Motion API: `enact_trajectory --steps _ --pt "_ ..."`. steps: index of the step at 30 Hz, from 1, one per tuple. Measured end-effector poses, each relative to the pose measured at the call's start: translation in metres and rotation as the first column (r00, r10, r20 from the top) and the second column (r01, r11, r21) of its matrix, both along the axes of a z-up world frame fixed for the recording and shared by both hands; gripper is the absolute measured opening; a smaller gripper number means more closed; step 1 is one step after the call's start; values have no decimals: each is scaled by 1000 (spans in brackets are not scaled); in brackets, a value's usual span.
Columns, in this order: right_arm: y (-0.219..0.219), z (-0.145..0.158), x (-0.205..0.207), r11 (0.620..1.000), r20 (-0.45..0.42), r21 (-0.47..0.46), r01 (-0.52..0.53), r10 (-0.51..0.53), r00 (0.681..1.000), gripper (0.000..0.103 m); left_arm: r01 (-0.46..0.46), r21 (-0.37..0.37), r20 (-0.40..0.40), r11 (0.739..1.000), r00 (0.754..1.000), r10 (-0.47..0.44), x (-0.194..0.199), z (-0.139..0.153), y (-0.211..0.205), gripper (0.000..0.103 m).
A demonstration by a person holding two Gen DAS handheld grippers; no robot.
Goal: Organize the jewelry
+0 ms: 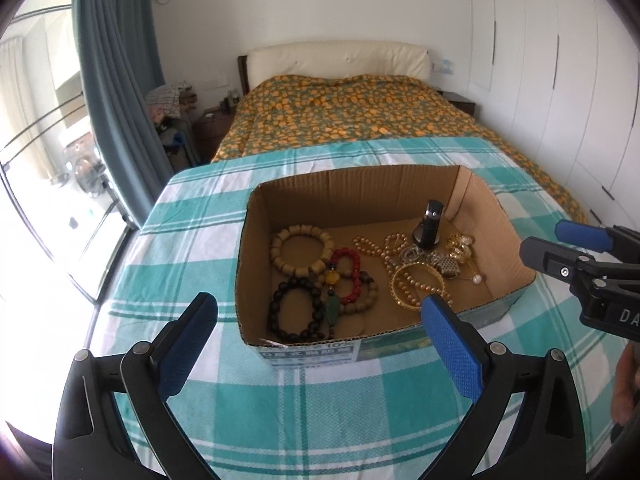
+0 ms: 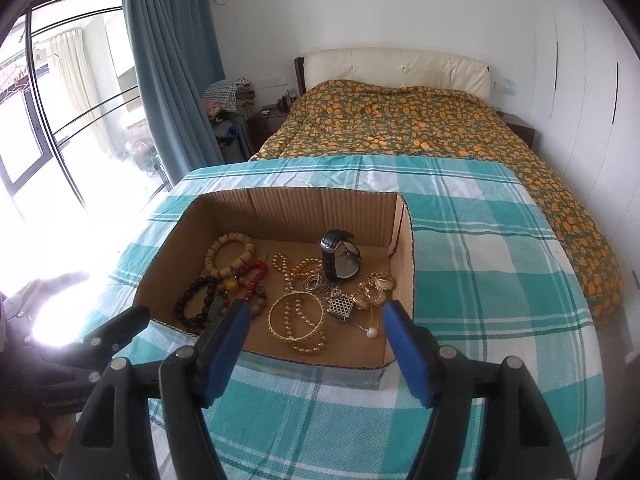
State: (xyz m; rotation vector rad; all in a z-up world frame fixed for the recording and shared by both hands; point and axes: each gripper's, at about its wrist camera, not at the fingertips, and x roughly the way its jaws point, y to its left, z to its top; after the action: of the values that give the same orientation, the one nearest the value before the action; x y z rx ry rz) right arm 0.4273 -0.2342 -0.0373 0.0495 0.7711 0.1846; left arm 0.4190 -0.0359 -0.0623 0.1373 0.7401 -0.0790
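An open cardboard box sits on a teal checked cloth. Inside lie a tan bead bracelet, a dark bead bracelet, a red bead bracelet, a gold bangle with pearls, a black watch and small gold and silver pieces. My left gripper is open and empty at the box's near wall. My right gripper is open and empty above the box's near edge; it also shows at the right of the left wrist view.
The checked cloth covers the table. A bed with an orange patterned cover lies behind. A blue curtain and window are at the left, white wardrobes at the right.
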Motion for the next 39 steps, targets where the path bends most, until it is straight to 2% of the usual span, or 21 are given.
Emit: enact_trajectory --steps 7,10,13,17,24,32,39 --pt "1 18 -27 1000 38 -26 -2 3 999 79 -55 -5 38 998 998 55 -17 11 6 102" --pt "-1 23 -38 999 57 -34 14 -12 998 84 -98 47 73 994 993 95 -25 16 6 102" --pt "-2 26 -46 999 51 -29 23 -21 998 85 -116 76 85 990 990 110 -33 18 5 102" --pt "4 32 -62 997 48 -73 35 -32 998 85 -120 46 44 992 992 118 -46 26 10 102" --pt "18 59 -97 999 64 -50 -1 4 998 85 -121 15 5 993 993 121 -69 45 15 102" --pt "33 90 -120 998 90 -35 -52 55 994 86 -135 -50 18 990 990 137 -92 74 26 103" --pt "42 104 -132 997 112 -48 -68 73 991 86 -142 -57 29 988 989 144 -101 84 31 103"
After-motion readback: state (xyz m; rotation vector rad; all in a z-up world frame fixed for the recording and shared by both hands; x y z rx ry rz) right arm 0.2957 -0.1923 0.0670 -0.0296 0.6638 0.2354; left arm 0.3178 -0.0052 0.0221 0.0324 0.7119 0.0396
